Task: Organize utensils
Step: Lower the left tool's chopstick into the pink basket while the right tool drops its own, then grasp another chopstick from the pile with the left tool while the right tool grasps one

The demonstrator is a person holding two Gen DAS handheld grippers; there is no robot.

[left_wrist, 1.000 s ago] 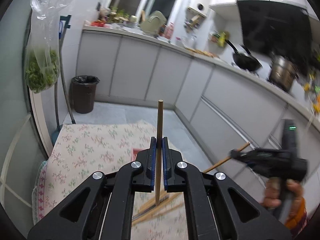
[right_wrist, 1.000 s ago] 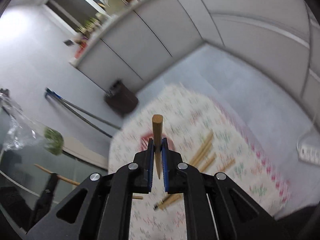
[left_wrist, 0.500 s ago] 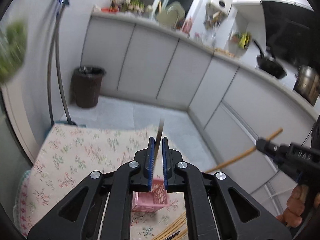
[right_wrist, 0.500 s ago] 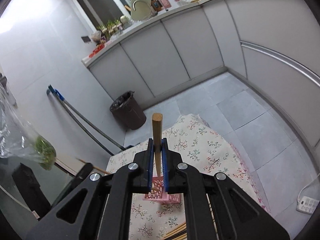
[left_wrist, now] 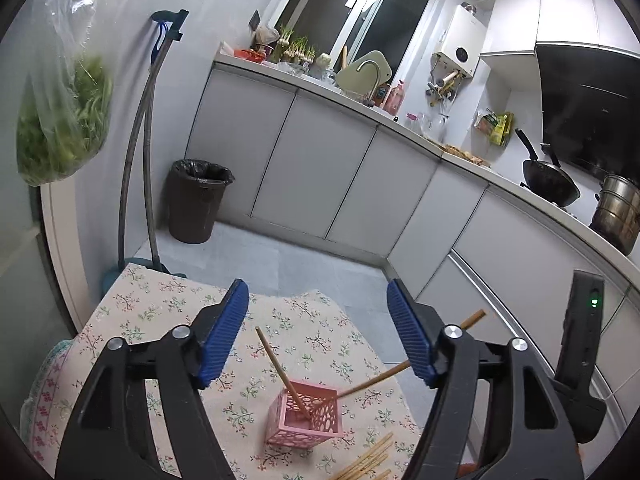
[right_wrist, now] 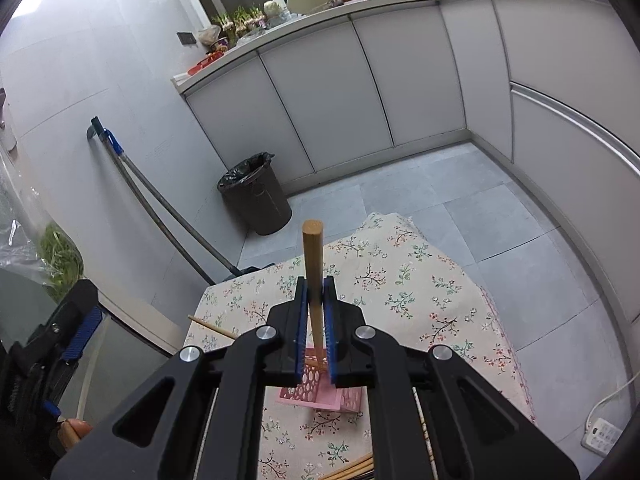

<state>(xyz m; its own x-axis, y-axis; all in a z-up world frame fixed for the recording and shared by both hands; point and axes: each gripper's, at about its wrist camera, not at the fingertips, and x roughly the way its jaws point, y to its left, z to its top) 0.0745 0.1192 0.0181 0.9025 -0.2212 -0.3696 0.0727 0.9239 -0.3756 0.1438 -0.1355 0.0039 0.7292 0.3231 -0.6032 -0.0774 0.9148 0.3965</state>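
While my left tongs [left_wrist: 318, 334] gape over the basket [left_wrist: 306, 418], one chopstick [left_wrist: 279, 368] leans inside it; my right tongs [right_wrist: 315, 330] pinch another chopstick [right_wrist: 313, 276] above it.

You're in small kitchen. Grey tile floor [left_wrist: 288, 256]. White cabinets [left_wrist: 320, 172] run along far wall and turn down right side under pale countertop [left_wrist: 460, 156]. Dark window [left_wrist: 352, 20] above counter, potted greens [left_wrist: 296, 46] on sill. White water heater [left_wrist: 460, 46] on wall. Black wok [left_wrist: 550, 184] and steel pot [left_wrist: 616, 212] on stove. Lined trash bin [right_wrist: 256, 196] in corner, mop [right_wrist: 160, 200] leaning beside it. Bag of greens [left_wrist: 64, 120] hangs at left.
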